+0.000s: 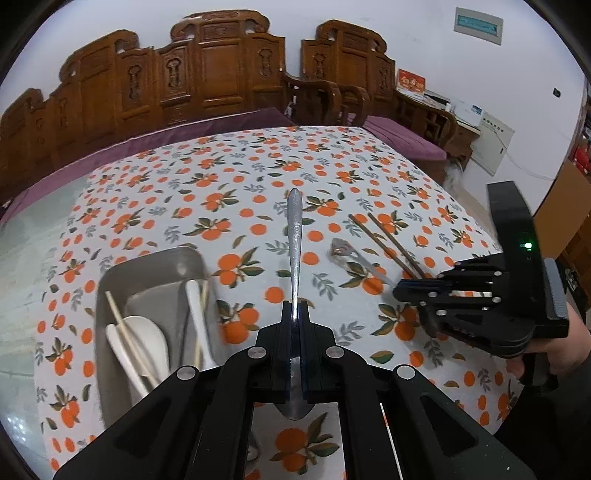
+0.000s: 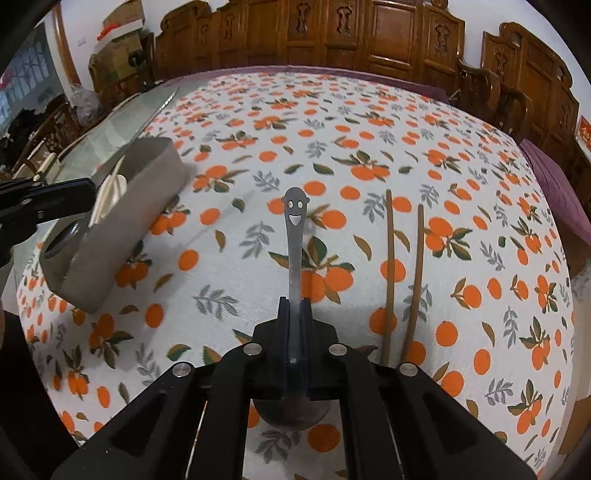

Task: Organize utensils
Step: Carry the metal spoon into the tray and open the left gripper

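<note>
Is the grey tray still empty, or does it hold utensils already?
Not empty: the grey tray holds a white spoon and pale chopsticks.

An orange-print cloth (image 1: 258, 177) covers the worktop, with a bare glass strip (image 2: 122, 122) along one edge. Carved wooden chairs (image 1: 218, 70) with purple cushions (image 1: 402, 136) line the far side against a white wall (image 1: 436, 48), which bears a grey panel (image 1: 478, 26).

Black claws (image 1: 294, 314), apparently silver-riveted.
</note>
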